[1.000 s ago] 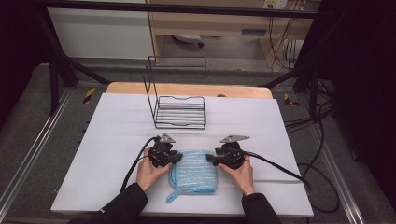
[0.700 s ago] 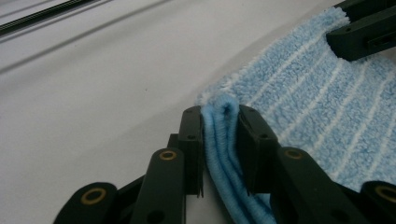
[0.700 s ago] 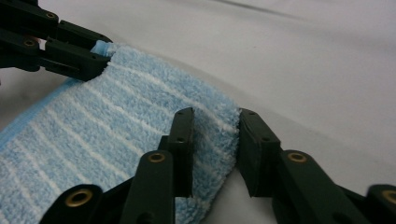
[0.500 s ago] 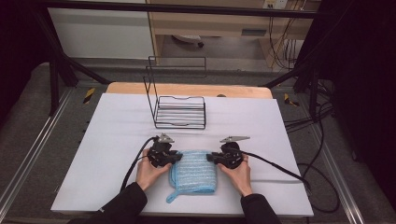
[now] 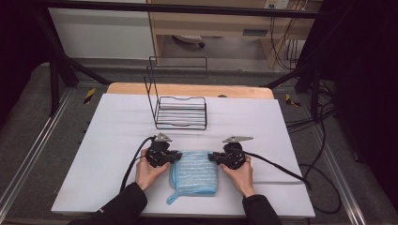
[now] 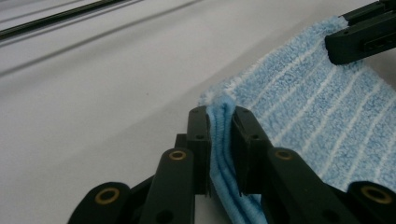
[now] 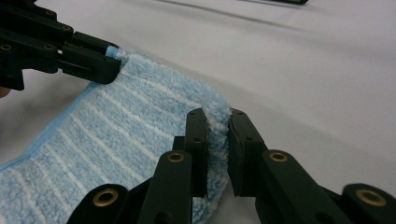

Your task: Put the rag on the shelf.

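Note:
A blue towel with white stripes [image 5: 195, 172] lies folded on the white table, a loop tail at its near left corner. My left gripper [image 5: 177, 156] is shut on the towel's far left corner; in the left gripper view the folded edge [image 6: 219, 140] is pinched between the black jaws of the left gripper [image 6: 220, 112]. My right gripper [image 5: 212, 157] is shut on the far right corner, where the right gripper [image 7: 217, 116] clamps the fluffy towel [image 7: 116, 135] edge. Each gripper view shows the opposite gripper, the right one [image 6: 359, 35] and the left one [image 7: 88, 58], holding its own corner.
A black wire rack [image 5: 180, 111] with a tall back frame stands behind the towel near the table's middle. A wooden board [image 5: 187, 89] runs along the far edge. Cables [image 5: 281, 166] trail from both grippers across the white table [image 5: 281, 126].

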The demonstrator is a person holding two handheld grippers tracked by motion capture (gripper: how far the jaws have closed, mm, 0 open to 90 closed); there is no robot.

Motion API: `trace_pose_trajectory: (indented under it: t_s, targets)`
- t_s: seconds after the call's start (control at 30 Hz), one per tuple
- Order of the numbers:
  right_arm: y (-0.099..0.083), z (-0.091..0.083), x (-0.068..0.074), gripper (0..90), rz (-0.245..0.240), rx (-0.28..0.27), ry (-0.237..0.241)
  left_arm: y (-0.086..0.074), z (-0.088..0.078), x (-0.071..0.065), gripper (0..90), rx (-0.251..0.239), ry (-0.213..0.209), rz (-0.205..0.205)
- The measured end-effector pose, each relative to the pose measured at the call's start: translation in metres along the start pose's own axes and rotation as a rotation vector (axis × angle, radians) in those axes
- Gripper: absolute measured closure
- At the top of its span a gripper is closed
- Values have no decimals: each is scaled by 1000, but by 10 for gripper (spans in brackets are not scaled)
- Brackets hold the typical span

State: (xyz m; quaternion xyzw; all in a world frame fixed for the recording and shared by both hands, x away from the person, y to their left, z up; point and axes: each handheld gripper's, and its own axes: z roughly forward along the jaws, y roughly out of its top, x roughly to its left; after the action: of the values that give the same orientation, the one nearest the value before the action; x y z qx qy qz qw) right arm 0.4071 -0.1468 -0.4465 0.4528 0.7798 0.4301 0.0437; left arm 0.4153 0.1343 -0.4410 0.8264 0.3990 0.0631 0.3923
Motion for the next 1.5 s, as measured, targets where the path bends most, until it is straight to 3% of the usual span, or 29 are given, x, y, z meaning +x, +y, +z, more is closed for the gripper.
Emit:
trace_pose_trajectory:
  t_s: [0.53, 1.5]
  targets:
    - [5, -18, 7, 803, -14, -103, 49, 1, -27, -7, 784, -102, -12, 14]
    - [19, -52, 24, 809, -113, -248, 40, 11, -64, -29, 787, -264, 4, 65]
